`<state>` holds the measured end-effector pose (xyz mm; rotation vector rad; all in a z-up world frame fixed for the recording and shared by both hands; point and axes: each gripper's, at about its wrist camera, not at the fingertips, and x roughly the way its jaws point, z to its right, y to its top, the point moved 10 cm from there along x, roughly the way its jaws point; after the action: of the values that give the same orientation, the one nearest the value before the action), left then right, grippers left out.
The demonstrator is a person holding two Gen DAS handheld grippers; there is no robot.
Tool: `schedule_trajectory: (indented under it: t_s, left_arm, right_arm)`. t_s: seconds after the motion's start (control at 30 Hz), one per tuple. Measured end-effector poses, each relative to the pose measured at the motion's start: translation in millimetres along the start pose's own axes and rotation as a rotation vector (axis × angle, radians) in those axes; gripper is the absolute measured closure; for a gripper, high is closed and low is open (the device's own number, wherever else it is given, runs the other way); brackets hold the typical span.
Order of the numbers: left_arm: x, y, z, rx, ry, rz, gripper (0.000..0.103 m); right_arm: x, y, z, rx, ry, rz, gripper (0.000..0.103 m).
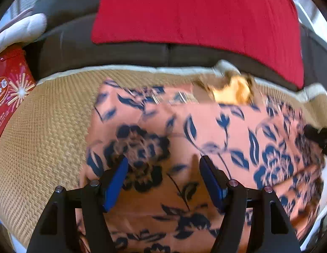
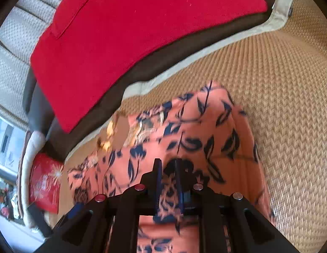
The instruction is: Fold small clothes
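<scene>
Your garment (image 1: 205,126) lies on the mat (image 1: 47,126); behind it sits the cushion (image 1: 195,14), and left, the box (image 1: 9,97).

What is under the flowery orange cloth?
The flowery orange cloth lies on a woven straw mat, which shows all around it. The mat's part right beneath the cloth is covered, so anything hidden there cannot be seen.

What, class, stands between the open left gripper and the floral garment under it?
Nothing visible. The left gripper hangs open over bare floral garment on the woven mat; the right gripper already pinches a fold of it.
</scene>
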<state>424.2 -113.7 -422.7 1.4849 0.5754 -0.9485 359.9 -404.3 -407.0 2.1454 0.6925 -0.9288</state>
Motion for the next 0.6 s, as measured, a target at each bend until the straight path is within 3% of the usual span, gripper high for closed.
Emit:
schedule_trajectory:
  t_s: [0.1,0.2,0.3,0.37,0.47,0.53,0.6]
  left_arm:
    - [13,4,-15,-0.023,0.034,-0.040,0.032]
    - [21,13,-9,0.031,0.084,-0.044,0.032]
    - [10,21,3,0.000,0.014,-0.013,0.032]
    - [-3,19,5,-0.022,0.006,-0.007,0.032]
    - [1,5,-2,0.014,0.069,-0.060,0.032]
    - [2,1,2,0.063,0.098,-0.055,0.032]
    - [-6,-2,6,0.081,0.104,-0.047,0.032]
  right_arm:
    - [24,3,-5,-0.007,-0.025,-0.028,0.087]
    - [38,8,-13,-0.046,-0.038,-0.013,0.087]
    - [35,-1,-37,-0.061,0.048,-0.030,0.087]
    - [29,-9,-50,-0.119,0.084,-0.050,0.087]
    - [23,-39,-61,-0.226,0.112,-0.123,0.087]
    - [41,-71,-66,-0.275,0.101,-0.251,0.087]
    - [39,-79,-68,-0.320,0.074,-0.231,0.086]
